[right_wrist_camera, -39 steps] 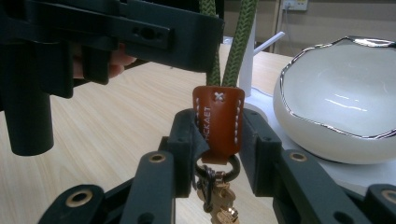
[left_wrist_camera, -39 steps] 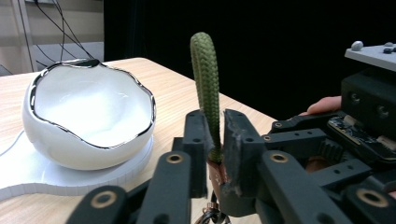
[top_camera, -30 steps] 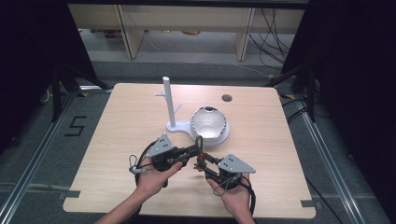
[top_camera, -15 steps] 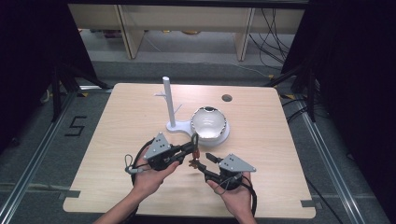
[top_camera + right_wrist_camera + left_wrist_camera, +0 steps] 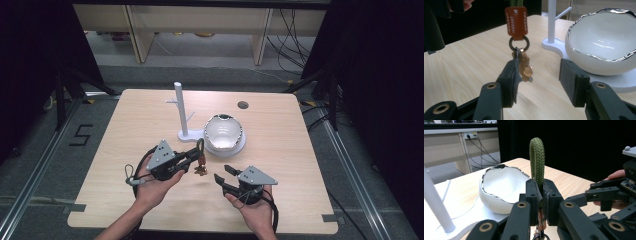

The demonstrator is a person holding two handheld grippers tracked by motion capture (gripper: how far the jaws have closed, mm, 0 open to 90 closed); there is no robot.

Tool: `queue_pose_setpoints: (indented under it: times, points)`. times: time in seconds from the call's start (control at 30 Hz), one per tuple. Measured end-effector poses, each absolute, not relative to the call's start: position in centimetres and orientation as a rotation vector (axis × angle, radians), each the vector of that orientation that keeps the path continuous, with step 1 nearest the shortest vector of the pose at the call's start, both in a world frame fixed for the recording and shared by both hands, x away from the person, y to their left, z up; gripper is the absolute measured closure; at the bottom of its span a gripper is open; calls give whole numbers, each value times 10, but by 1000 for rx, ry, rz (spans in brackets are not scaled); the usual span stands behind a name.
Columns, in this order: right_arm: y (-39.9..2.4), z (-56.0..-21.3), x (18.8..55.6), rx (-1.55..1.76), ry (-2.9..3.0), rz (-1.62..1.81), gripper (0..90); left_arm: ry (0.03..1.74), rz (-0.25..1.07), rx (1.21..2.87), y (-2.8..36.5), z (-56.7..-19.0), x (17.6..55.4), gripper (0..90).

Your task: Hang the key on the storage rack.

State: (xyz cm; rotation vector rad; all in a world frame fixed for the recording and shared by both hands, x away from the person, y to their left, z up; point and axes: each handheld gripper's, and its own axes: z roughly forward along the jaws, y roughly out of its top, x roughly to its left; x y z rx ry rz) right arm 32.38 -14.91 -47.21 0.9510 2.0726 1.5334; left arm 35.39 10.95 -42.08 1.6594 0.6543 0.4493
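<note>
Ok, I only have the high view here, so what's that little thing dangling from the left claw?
Observer: The left claw is shut on a green braided cord loop, which sticks up above its jaws.
Operator: And what's below the claw?
Observer: A brown leather tag hangs from the cord, with a dark ring and small brass-coloured pieces, likely keys, under it.
Operator: Has the right claw got hold of any of that?
Observer: No, the right claw is open; the brass-coloured pieces hang just ahead of its gap, close to one jaw.
</note>
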Motion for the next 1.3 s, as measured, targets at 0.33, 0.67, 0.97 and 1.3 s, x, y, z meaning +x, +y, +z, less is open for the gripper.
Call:
queue_pose_setpoints:
  times: [0.33,0.67,0.97,1.3]
  points:
    - [-157,-474,322,992,2070,1506,508,677,497,1663,122,-420,355,831]
    - [-164,-477,322,999,2061,1498,504,691,524,1660,132,-418,355,831]
    - [-169,-478,321,998,2062,1480,501,707,541,1659,143,-418,355,831]
    - [-174,-482,320,1035,2053,1494,500,729,571,1660,157,-418,356,831]
